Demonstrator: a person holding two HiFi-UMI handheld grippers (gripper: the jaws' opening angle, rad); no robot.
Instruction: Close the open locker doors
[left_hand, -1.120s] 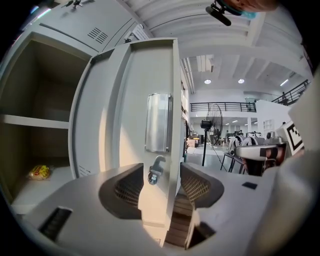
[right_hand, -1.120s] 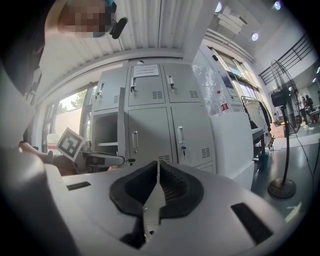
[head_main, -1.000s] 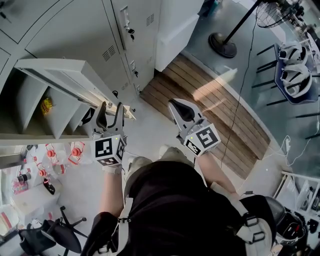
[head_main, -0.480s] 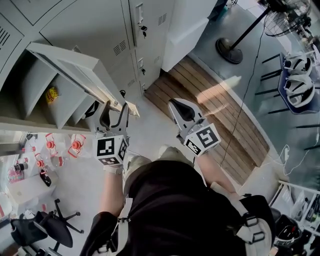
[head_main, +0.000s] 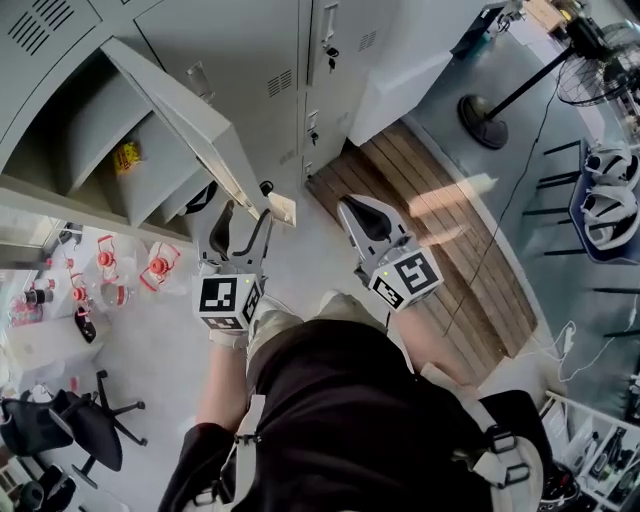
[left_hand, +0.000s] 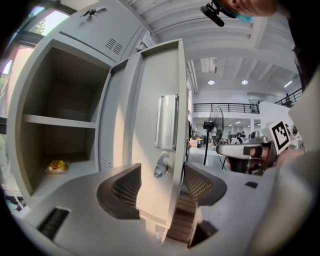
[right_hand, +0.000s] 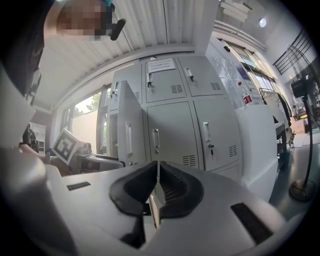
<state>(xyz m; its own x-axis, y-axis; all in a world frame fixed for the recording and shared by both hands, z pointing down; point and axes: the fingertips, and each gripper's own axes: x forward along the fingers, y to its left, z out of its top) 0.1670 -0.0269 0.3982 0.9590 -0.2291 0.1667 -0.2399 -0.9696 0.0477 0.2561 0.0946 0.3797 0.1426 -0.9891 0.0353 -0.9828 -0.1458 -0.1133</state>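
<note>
– Locker door (head_main: 185, 110): where is it found?
– It is seen swung outward from an open compartment at the upper left of the head view. Its free edge reaches down to the left gripper (head_main: 245, 215). Closed lockers (right_hand: 172, 130) are ranged on its far side.

– How are the left jaws set?
– They are spread wide, having just been opening. The door's free edge is taken between them, with the key latch (left_hand: 161, 167) just above the pads and the metal handle (left_hand: 166, 122) higher up. A clear gap is seen between one pad and the door face. The other pad lies close to the edge, but no pressing is shown.

– And the right gripper (head_main: 350, 205)?
– Its jaws are brought fully together and nothing is held. It is carried beside the left one, apart from the door, and is pointed toward the closed lockers.

– What is seen inside the compartment?
– A shelf is fitted across it, and a yellow packet (left_hand: 57, 166) is left on the bottom, below that shelf.
</note>
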